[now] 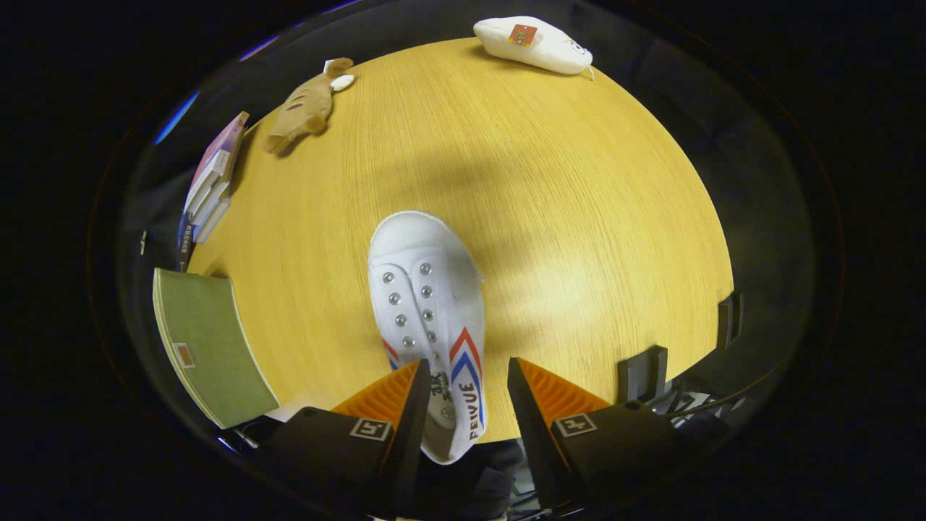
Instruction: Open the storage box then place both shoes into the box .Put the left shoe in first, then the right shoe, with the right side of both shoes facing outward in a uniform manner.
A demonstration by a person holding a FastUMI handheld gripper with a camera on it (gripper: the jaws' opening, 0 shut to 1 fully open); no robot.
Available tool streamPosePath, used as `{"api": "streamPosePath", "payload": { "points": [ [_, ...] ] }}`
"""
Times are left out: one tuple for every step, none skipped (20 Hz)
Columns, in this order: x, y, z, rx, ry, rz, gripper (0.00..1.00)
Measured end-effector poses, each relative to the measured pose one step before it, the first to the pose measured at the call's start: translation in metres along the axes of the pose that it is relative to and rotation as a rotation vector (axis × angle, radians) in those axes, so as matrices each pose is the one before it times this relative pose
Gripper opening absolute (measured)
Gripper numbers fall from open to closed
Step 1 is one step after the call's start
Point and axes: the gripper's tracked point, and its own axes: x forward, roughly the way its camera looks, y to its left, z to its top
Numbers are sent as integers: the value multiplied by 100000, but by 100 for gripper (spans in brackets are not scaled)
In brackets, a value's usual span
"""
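Below, a white canvas shoe (427,318) with metal eyelets and red-and-blue chevron stripes lies on the wood-grain tabletop (579,217), heel between the jaws (463,394), toe pointing away. They stand wide, gripping nothing; whether the left finger touches the shoe, I cannot tell. Beyond: a tan plush (304,108), a white pouch (535,45), books (213,177), a green pad (206,347).

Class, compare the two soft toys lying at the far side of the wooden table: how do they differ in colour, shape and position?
The brown plush toy is tan, slim and tapering, and lies near the stacked books. The white plush toy is pale, rounded like a cushion, carries a small square tag and lies alone at the table's far edge. Both lie flat, well beyond the open gripper and the white shoe.
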Motion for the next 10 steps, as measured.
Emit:
{"api": "streamPosePath", "payload": {
  "points": [
    [424, 341, 85, 38, 389, 547, 64],
    [495, 191, 110, 456, 363, 314, 58],
    [334, 138, 120, -90, 130, -303, 56],
    [335, 127, 5, -764, 594, -453, 56],
    [417, 132, 0, -1197, 552, -408, 55],
    [-11, 166, 70, -821, 389, -495, 55],
    [531, -78, -61, -1773, 1391, -1078, 46],
    [-78, -205, -39, -2700, 506, -545, 45],
    [-230, -200, 15, -2940, 393, -1103, 44],
    [-66, -131, 173, -218, -553, -501, 29]
  ]
}}
